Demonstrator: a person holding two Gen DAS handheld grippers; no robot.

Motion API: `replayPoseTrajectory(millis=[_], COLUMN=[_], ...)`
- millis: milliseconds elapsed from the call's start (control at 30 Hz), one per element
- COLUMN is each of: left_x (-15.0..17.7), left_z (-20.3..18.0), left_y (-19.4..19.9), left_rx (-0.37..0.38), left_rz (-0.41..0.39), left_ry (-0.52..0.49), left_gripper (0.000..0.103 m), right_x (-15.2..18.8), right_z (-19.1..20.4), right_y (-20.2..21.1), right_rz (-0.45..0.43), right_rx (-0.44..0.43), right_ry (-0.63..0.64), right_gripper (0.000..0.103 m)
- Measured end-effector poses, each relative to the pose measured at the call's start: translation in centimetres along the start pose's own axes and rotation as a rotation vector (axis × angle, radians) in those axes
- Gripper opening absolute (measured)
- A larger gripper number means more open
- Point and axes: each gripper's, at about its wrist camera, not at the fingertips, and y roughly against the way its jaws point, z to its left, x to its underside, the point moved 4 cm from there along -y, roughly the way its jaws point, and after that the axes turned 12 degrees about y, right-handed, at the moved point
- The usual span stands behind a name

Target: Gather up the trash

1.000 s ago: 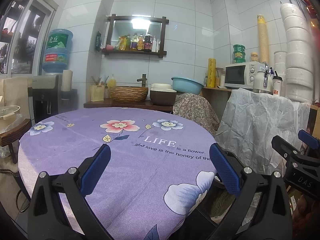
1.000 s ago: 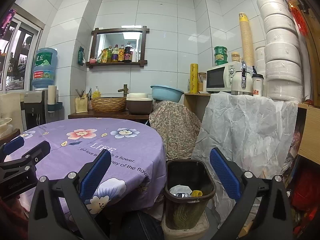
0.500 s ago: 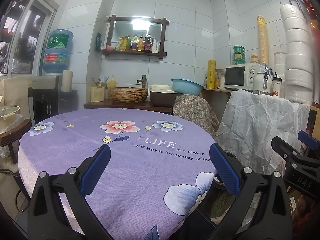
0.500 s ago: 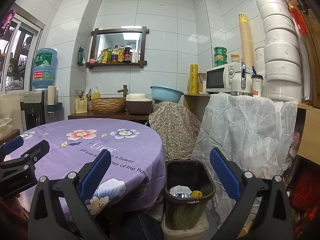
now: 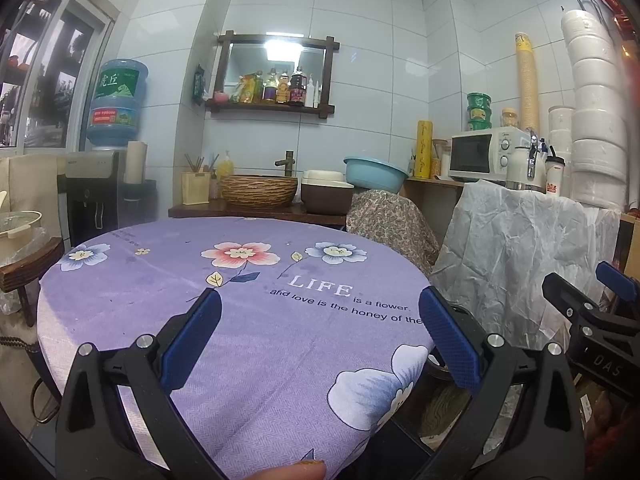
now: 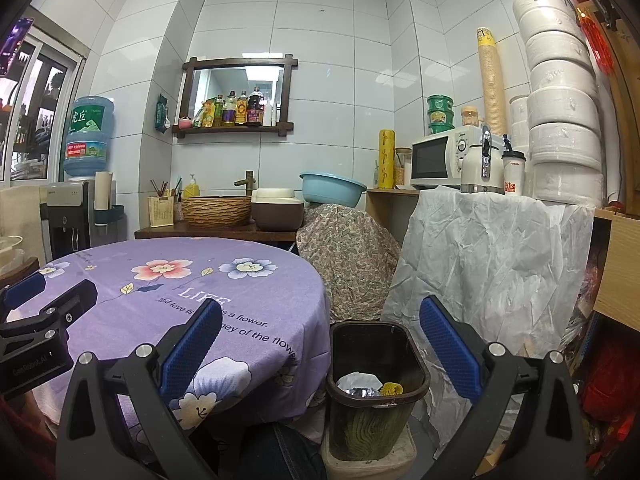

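Note:
A dark brown trash bin [image 6: 376, 392] stands on the floor right of the round table, holding a white wrapper [image 6: 358, 383], foil and a yellow scrap [image 6: 391, 389]. My right gripper [image 6: 320, 332] is open and empty, held above the bin's near rim. My left gripper [image 5: 318, 320] is open and empty over the purple floral tablecloth [image 5: 240, 304]. No trash shows on the table top. The bin's rim [image 5: 440, 364] peeks past the table edge in the left wrist view.
A chair under a patterned cover [image 6: 352, 256] and a unit draped in white sheeting [image 6: 492, 264] stand behind the bin. A counter with a woven basin [image 5: 258, 190], brown pot and blue bowl lies behind the table. A water dispenser [image 5: 92, 192] stands at left.

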Motion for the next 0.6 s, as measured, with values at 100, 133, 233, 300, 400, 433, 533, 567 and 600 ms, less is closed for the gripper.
replayPoseTrajectory(millis=[100, 133, 233, 300, 400, 433, 533, 567, 600], left_x=[0.06, 0.08, 0.13, 0.16, 0.19, 0.20, 0.22, 0.19, 0.20], left_z=[-0.04, -0.04, -0.12, -0.14, -0.12, -0.12, -0.12, -0.18, -0.22], left_y=[-0.04, -0.06, -0.06, 0.02, -0.04, -0.04, -0.01, 0.02, 0.05], left_rx=[0.000, 0.000, 0.000, -0.006, -0.005, -0.005, -0.002, -0.002, -0.002], left_rz=[0.004, 0.005, 0.005, 0.002, 0.005, 0.005, 0.000, -0.001, -0.002], left_ry=[0.001, 0.002, 0.001, -0.001, -0.001, -0.001, -0.003, -0.005, -0.007], left_gripper=[0.097, 0.097, 0.097, 0.097, 0.097, 0.097, 0.097, 0.097, 0.097], right_x=[-0.04, -0.05, -0.09, -0.08, -0.13, -0.09, -0.16, -0.16, -0.15], right_z=[0.02, 0.00, 0.01, 0.01, 0.00, 0.01, -0.06, -0.06, -0.05], right_y=[0.01, -0.01, 0.01, 0.02, 0.04, 0.02, -0.03, -0.01, 0.00], right_rz=[0.002, 0.002, 0.002, 0.002, 0.002, 0.001, 0.002, 0.002, 0.001], right_rx=[0.000, -0.001, 0.001, 0.000, 0.000, 0.001, 0.002, 0.002, 0.003], right_ry=[-0.001, -0.001, 0.000, -0.001, -0.001, 0.000, -0.001, -0.001, 0.000], right_gripper=[0.098, 0.098, 0.098, 0.098, 0.098, 0.098, 0.098, 0.098, 0.098])
